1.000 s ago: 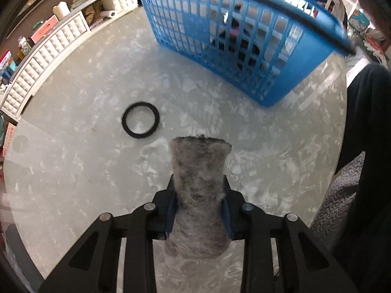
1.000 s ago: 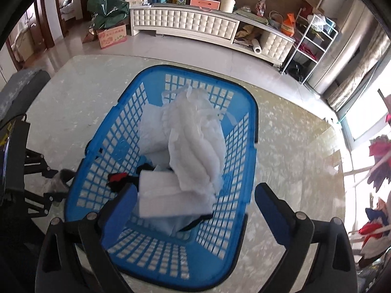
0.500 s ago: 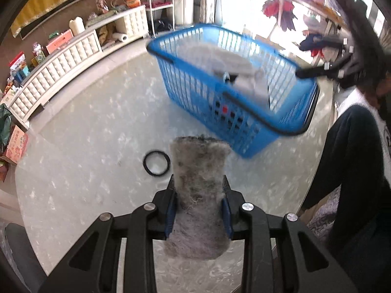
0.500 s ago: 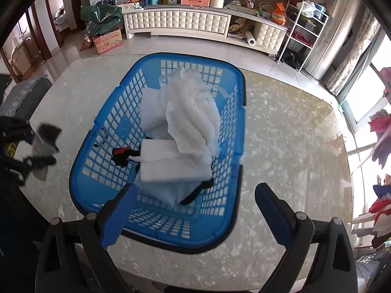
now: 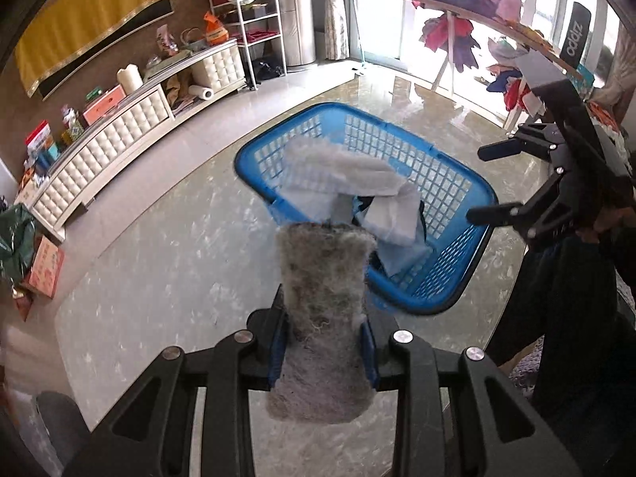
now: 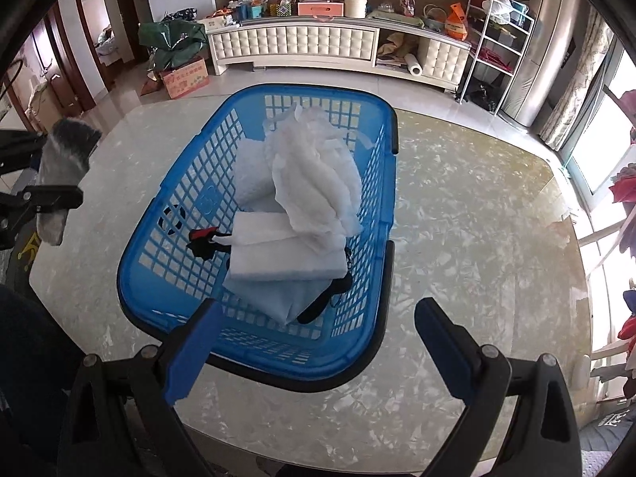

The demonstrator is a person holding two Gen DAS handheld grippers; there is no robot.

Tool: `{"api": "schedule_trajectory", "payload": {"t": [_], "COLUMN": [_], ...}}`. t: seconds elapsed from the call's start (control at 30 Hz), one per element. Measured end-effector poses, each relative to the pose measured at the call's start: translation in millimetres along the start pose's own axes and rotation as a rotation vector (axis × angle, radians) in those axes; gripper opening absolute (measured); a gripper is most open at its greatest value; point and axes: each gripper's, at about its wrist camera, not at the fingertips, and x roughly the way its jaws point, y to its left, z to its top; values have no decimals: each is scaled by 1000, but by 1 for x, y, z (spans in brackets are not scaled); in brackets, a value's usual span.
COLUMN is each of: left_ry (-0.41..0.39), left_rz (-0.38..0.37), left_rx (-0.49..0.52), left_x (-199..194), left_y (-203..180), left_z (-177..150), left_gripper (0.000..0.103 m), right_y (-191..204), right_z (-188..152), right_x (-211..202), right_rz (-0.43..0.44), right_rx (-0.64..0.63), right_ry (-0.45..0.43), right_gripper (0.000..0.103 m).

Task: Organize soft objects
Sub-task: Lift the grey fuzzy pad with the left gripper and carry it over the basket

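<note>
Marble table (image 6: 457, 206) carries a blue basket (image 6: 167, 214) of white cloths (image 6: 314, 167). Left gripper (image 5: 324, 342) clamps a grey fuzzy pad (image 5: 324, 298), held above the table just beside the basket. Right gripper (image 6: 314, 342) hangs over the basket's near rim, jaws wide and empty.

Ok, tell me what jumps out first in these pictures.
The bright blue basket in the middle of the marble table grabs the eye, heaped with crumpled white cloths. Next comes the fuzzy grey piece, pinched in the left gripper and held up before the basket's near end. The right gripper hangs open over the basket's near rim.
</note>
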Motion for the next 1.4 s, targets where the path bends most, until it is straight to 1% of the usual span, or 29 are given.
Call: {"api": "schedule_trajectory", "payload": {"t": [0.17,0.33,0.57,0.87,1.27,1.4], "left_ry": [7,16,54,107,156,167], "left_rz": [-9,-23,-27,-18,-31,-41], "left_rx": [43,68,66,104,175,182], "left_x": [6,18,41,70,95,102], "left_y": [-18,-27,-35,-49,-61,-63], "left_z": [20,31,43,55,61,63], "left_gripper": [29,29,29,29,29,29], "right_y": [-4,-10,-20,-26,-35,-39], "right_z": [-2,-5,-6,-5,-10,-12], "right_x": [-1,-2,-3,2,3,3], "right_rz": [3,10,24,34,46,53], "right_rx": [17,33,55,76,112,117], "right_ry": [-16,-26,-33,-22,-11,-11], "right_gripper": [97,97,97,97,97,97]}}
